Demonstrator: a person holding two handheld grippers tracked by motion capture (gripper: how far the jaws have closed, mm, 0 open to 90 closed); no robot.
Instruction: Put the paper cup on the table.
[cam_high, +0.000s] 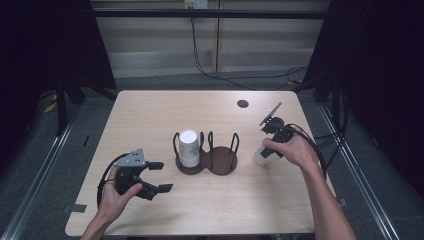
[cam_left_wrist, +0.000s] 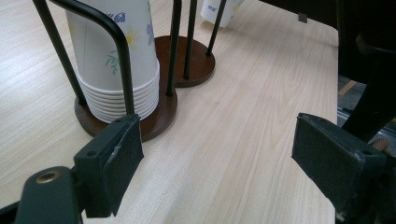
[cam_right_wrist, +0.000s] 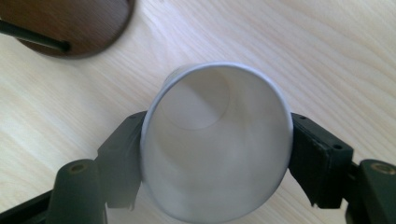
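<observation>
A dark wooden two-ring cup holder (cam_high: 220, 161) with black wire posts stands mid-table. Its left ring holds a stack of upturned white paper cups (cam_high: 189, 147) with a flower print (cam_left_wrist: 116, 60); its right ring (cam_left_wrist: 196, 60) is bare. My right gripper (cam_high: 266, 151) is right of the holder and shut on a single white paper cup (cam_high: 261, 156). That cup's open mouth (cam_right_wrist: 215, 140) faces the camera, with a jaw pressed on each side. My left gripper (cam_high: 161, 176) is open near the front left, its jaws wide apart over bare wood (cam_left_wrist: 217, 154), just short of the holder's base.
The light wooden table (cam_high: 150, 115) has a small black round grommet (cam_high: 243, 103) at the back right. Dark floor and metal rails surround it, and cables run behind. The holder's brown base (cam_right_wrist: 70, 23) lies close to the held cup.
</observation>
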